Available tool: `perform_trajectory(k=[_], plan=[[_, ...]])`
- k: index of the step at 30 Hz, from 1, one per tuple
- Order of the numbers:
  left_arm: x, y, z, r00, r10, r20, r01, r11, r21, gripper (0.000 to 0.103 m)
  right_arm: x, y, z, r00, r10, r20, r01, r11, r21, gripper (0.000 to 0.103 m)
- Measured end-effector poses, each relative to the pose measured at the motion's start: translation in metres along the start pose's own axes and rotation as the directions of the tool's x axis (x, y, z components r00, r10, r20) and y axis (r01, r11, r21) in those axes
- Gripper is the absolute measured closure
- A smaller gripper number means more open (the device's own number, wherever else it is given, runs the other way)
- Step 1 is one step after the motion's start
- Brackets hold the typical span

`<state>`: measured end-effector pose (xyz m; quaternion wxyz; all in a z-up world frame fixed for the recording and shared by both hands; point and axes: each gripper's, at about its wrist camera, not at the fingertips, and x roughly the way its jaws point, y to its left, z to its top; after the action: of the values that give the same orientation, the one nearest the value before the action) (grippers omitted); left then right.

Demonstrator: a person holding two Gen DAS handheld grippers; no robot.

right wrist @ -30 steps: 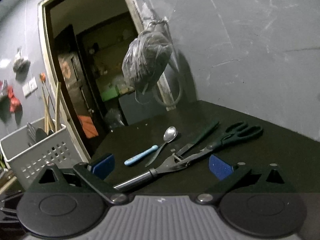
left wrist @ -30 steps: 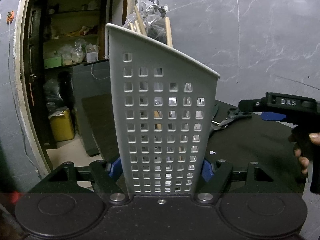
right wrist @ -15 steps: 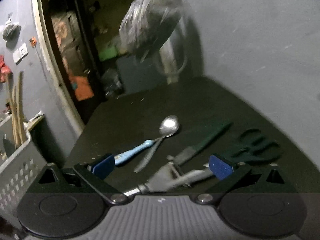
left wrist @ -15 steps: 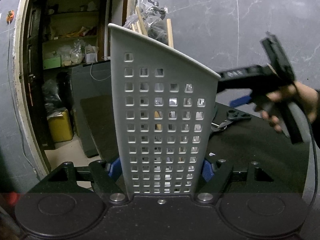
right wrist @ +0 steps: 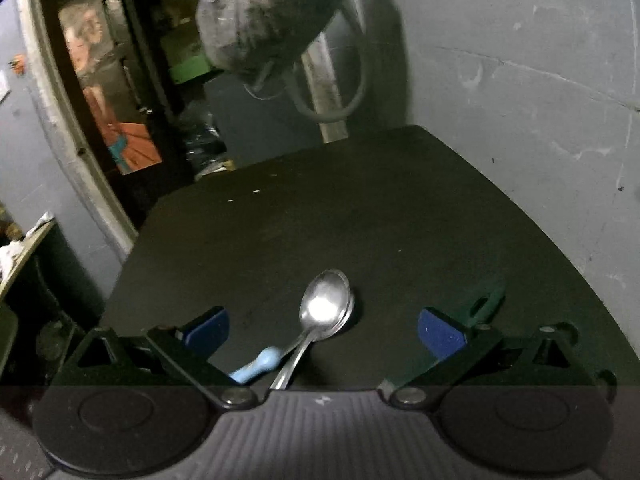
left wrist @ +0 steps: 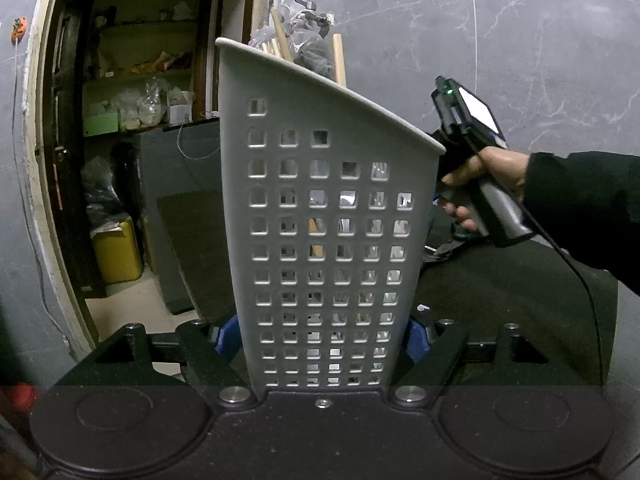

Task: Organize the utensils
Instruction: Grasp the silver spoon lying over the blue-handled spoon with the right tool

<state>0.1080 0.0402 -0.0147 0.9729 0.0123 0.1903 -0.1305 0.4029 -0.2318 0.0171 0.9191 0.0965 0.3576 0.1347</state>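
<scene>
My left gripper is shut on the wall of a white perforated utensil basket and holds it upright; wooden sticks poke out of its top. My right gripper is open and empty, tilted down over the black table. Two stacked steel spoons, one with a light blue handle, lie between its blue pads. A dark green handle lies just behind the right pad. In the left wrist view the right gripper's body is held by a hand beside the basket.
A plastic bag hangs from the grey wall behind the table. An open doorway with shelves and a yellow can is at the left. The table's far edge runs near the wall.
My right gripper has moved forward and pitched down over the spoons; the scissors and tongs have dropped out of its view. The left gripper and basket have stayed still.
</scene>
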Motion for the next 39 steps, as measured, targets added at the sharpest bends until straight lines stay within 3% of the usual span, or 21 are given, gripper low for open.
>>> perform_trajectory(k=[3, 13, 18, 20, 26, 39], plan=[[0.001, 0.000, 0.000, 1.000, -0.001, -0.002, 0.001, 1.000, -0.003, 0.025, 0.012, -0.004, 0.003, 1.000, -0.026, -0.002, 0.026, 0.999, 0.020, 0.002], [0.003, 0.000, 0.000, 1.000, 0.002, -0.003, -0.002, 1.000, -0.001, 0.025, 0.034, 0.009, -0.002, 0.997, -0.076, -0.004, 0.075, 0.995, -0.062, 0.027], [0.003, 0.000, 0.001, 1.000, 0.001, -0.003, -0.001, 1.000, -0.002, 0.025, 0.036, 0.011, -0.007, 0.997, -0.080, -0.008, 0.079, 0.993, -0.088, 0.051], [0.003, 0.000, 0.000, 1.000, 0.000, -0.002, 0.000, 1.000, -0.004, 0.025, 0.034, 0.008, -0.009, 0.996, -0.089, 0.004, 0.089, 0.992, -0.086, 0.068], [0.003, 0.000, 0.000, 1.000, 0.000, -0.002, 0.000, 1.000, -0.005, 0.025, 0.025, -0.001, -0.014, 0.996, -0.089, 0.022, 0.090, 0.992, -0.088, 0.088], [0.002, 0.000, 0.001, 1.000, 0.003, -0.003, -0.003, 1.000, -0.003, 0.025, 0.004, -0.022, -0.022, 0.996, -0.083, 0.025, 0.085, 0.993, -0.078, 0.091]])
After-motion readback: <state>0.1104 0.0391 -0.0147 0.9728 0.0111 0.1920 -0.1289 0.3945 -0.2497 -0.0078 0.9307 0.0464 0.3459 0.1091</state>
